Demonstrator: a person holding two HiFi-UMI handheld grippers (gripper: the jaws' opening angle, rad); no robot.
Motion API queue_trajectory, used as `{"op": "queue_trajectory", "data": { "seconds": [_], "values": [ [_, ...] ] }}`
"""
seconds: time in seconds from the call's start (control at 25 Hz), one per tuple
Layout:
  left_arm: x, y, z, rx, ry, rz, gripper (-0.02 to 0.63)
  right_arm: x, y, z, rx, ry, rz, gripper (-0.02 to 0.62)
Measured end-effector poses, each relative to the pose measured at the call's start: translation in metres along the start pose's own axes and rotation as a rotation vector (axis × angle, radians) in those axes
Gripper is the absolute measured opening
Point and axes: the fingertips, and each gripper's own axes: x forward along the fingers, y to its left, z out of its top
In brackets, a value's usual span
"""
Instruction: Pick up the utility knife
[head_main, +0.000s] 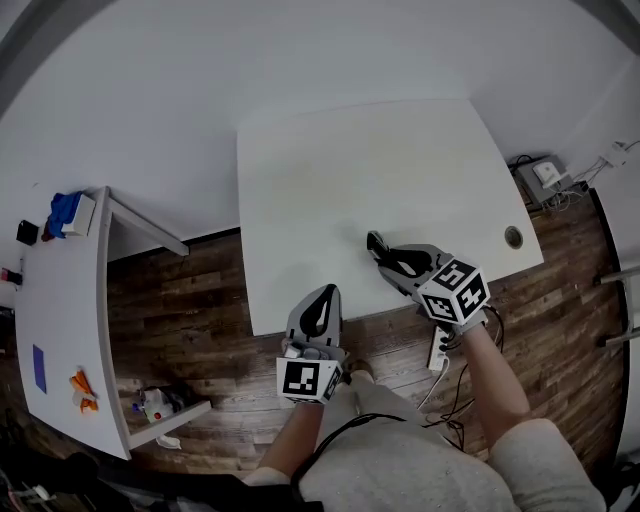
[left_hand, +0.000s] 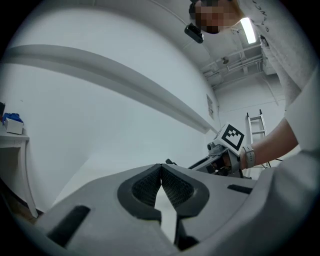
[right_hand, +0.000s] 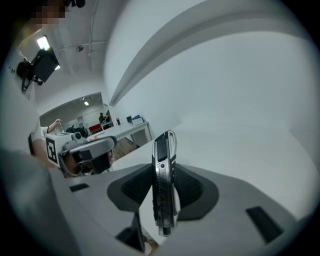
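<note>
Right claw (right_hand: 163, 168) round slim black-and-silver utility knife (right_hand: 164, 192)

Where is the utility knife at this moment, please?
In the right gripper view, the utility knife stands clamped between the right gripper's jaws, over the white table's near edge.

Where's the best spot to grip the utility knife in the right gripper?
Grip the mid-body across its two broad flat sides, coming from a narrow edge. The utility knife is long and thin, and the right gripper holds it that way, fingers flat on both faces.
</note>
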Motion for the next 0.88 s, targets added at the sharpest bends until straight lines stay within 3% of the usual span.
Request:
{"op": "queue_trajectory", "data": {
  "seconds": [0.48, 0.88],
  "values": [
    [0.016, -0.014, 0.062, 0.081, -0.059, -0.062, 0.008, -0.066, 0.027, 0.081, 0.142, -0.424, -0.153, 0.137],
    [0.028, -0.011, 0.091, 0.081, -0.106, -0.082, 0.008, -0.078, 0.053, 0.101, 0.094, -0.557, -0.255, 0.137]
  ]
}}
